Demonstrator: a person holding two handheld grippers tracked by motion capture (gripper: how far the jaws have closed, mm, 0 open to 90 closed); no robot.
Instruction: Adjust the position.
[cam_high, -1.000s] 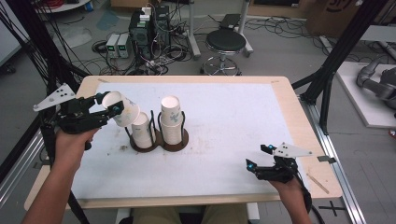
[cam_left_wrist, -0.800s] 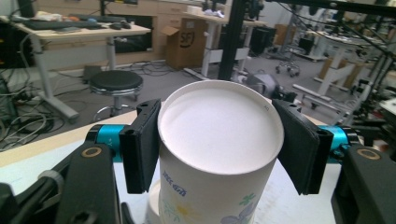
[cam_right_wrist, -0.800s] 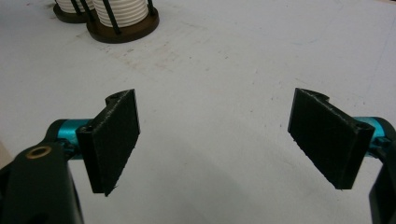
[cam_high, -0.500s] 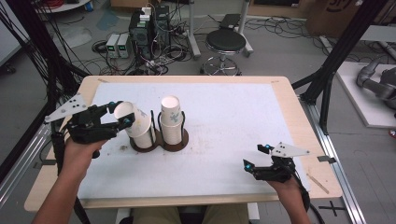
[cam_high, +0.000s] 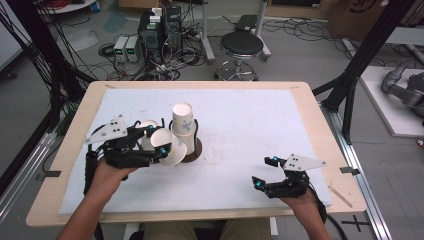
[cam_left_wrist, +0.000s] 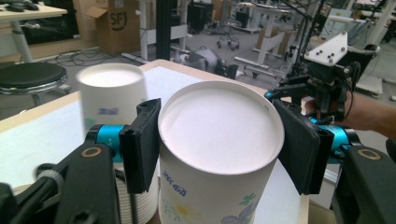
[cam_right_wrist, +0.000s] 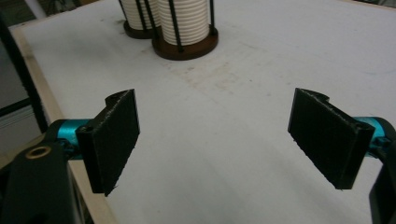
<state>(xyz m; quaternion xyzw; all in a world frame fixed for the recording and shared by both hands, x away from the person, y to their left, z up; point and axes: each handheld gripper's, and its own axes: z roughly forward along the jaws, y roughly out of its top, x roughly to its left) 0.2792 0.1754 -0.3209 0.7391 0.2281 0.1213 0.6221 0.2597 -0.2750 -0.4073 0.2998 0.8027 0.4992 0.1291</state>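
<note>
The cup (cam_left_wrist: 219, 149) is white paper with a small flower print and blue lettering low on its wall; in the left gripper view its flat, closed bottom faces the camera, ringed by a thin rim. The left gripper (cam_high: 159, 145) clamps it, one black pad pressed on each side of the wall. In the high view the cup (cam_high: 167, 145) lies tipped on its side in that grip, above the white mat (cam_high: 280, 130), just in front of the dark round holder (cam_high: 194, 149) and touching or nearly touching the stack (cam_high: 184, 125) of cups that stands upright in it. A second, lower stack (cam_high: 146, 131) sits just behind the gripper.

A second ago the left gripper held the cup farther left and farther back, near the table's left edge. Now it is closer to the person and to the holder, and lower, with the same grip on the cup.

The right gripper (cam_high: 265, 172) rests low over the mat near the front right, jaws wide apart with nothing between them, well apart from the stacks; it sits where it was before.
</note>
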